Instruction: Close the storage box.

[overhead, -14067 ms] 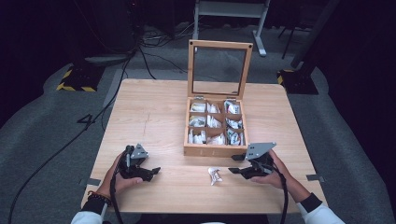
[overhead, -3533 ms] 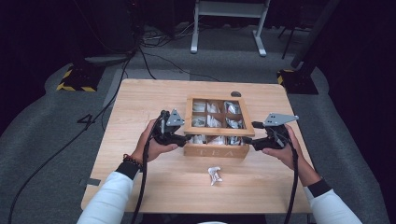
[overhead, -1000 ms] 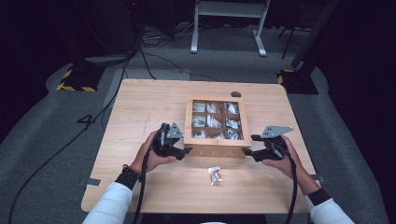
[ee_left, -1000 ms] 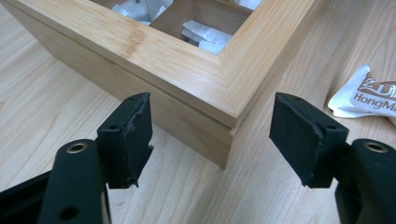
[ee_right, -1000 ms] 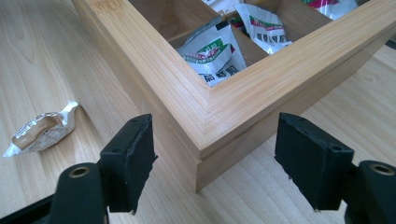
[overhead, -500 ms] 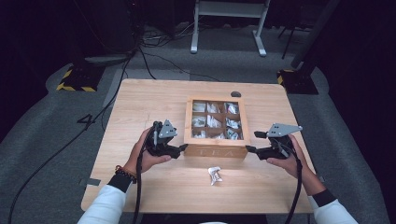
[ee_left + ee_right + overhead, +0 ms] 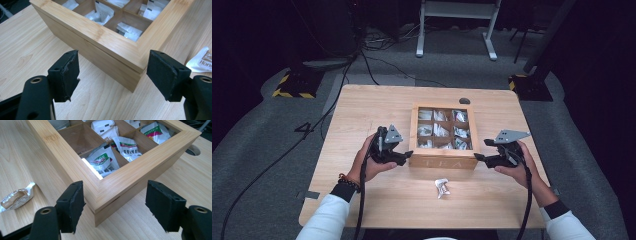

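A wooden tea box stands at the table's middle with its glass-paned lid down; several white sachets show in its compartments. My left gripper is open at the box's front left corner. That corner lies ahead between the pads, untouched, and the jaws have just been opening. My right gripper is open at the front right corner, one pad on each side of it. A loose crumpled sachet lies on the table in front of the box.
The loose sachet lies between the two hands. A cable hole sits in the table behind the box. Cables trail from both grippers over the table's near edge. Dark floor with cables and stands surrounds the table.
The lid, upright in the earliest frame and coming down 3.5 s ago, now lies shut. Both grippers came up from the near edge to the box's front corners. Little has moved over the last second.
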{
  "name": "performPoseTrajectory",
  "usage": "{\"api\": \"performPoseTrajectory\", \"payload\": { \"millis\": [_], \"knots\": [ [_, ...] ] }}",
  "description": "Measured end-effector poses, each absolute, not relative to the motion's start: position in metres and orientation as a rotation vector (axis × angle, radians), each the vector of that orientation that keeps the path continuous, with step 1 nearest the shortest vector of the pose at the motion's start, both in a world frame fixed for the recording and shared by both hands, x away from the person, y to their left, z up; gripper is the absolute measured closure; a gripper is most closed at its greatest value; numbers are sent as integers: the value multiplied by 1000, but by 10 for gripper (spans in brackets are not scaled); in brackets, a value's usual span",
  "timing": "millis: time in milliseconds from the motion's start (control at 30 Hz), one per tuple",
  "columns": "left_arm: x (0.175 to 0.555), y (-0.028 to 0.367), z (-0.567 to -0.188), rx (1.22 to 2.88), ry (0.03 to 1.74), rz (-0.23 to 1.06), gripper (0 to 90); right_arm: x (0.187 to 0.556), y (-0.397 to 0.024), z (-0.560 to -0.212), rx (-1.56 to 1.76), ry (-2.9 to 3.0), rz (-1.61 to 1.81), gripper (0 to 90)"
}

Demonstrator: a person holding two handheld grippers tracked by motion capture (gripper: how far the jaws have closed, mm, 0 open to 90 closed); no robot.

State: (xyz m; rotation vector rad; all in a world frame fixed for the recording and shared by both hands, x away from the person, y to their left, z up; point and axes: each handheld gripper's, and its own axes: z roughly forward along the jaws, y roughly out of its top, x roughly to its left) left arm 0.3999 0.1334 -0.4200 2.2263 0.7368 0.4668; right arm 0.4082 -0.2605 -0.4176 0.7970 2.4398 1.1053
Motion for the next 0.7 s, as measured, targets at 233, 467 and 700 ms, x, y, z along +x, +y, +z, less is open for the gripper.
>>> {"api": "performPoseTrajectory", "payload": {
  "millis": [233, 467, 700],
  "knots": [
    [389, 144, -421, 2254, 736, 500, 262, 400, -271, -416, 784, 2432, 1104, 313],
    [375, 162, -425, 2258, 756, 498, 229, 392, -286, -420, 799, 2419, 1081, 298],
    [364, 179, -436, 2276, 775, 507, 203, 384, -297, -427, 803, 2414, 1040, 284]
  ]
}}
